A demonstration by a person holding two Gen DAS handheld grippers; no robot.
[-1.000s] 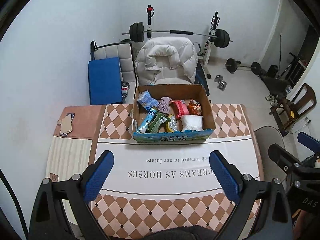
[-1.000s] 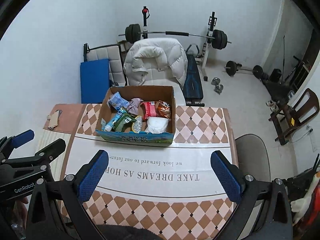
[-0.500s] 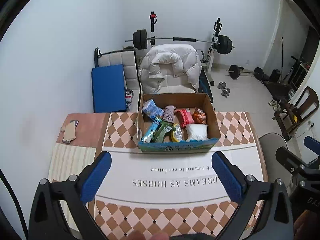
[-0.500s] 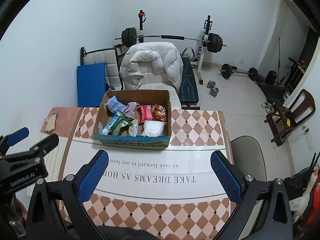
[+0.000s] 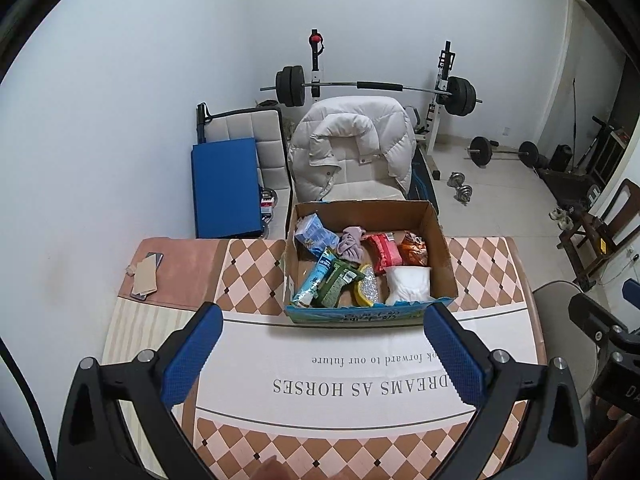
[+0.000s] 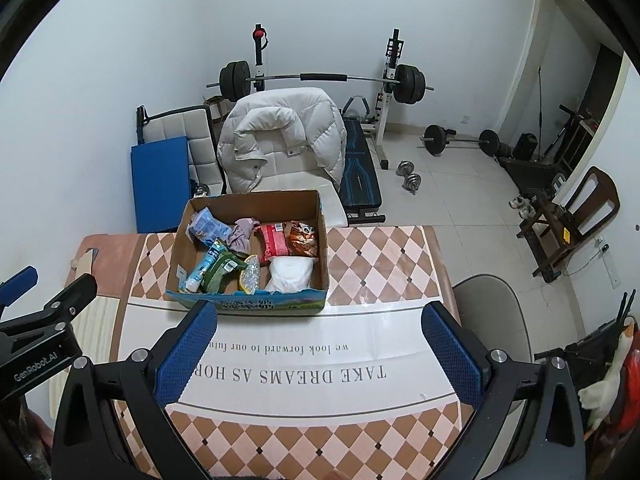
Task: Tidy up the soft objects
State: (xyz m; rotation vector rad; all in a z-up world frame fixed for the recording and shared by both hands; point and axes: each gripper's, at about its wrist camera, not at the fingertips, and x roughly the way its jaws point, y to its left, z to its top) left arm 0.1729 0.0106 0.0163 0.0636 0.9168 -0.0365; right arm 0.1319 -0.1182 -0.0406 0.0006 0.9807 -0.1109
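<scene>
An open cardboard box [image 5: 442,256] [image 6: 322,236] stands at the far side of the table. It holds several soft packets: a white pouch [image 5: 409,285] [image 6: 290,274], a red pack [image 5: 385,249], an orange snack bag [image 5: 414,245], a purple cloth [image 5: 351,243], a green bag [image 5: 336,288], and blue packs [image 5: 314,232]. My left gripper [image 5: 322,356] is open and empty, high above the table's near half. My right gripper [image 6: 318,354] is open and empty too, to the right of the left one.
The table [image 5: 256,272] has a checkered cloth with printed text. A phone and cardboard scraps [image 5: 146,276] lie at its far left. Behind stand a chair with a white jacket [image 5: 352,148], a blue mat [image 5: 224,188] and a barbell rack [image 5: 376,88].
Both grippers have risen and drawn back from the table, so the box looks smaller and farther. Both stay open and empty.
</scene>
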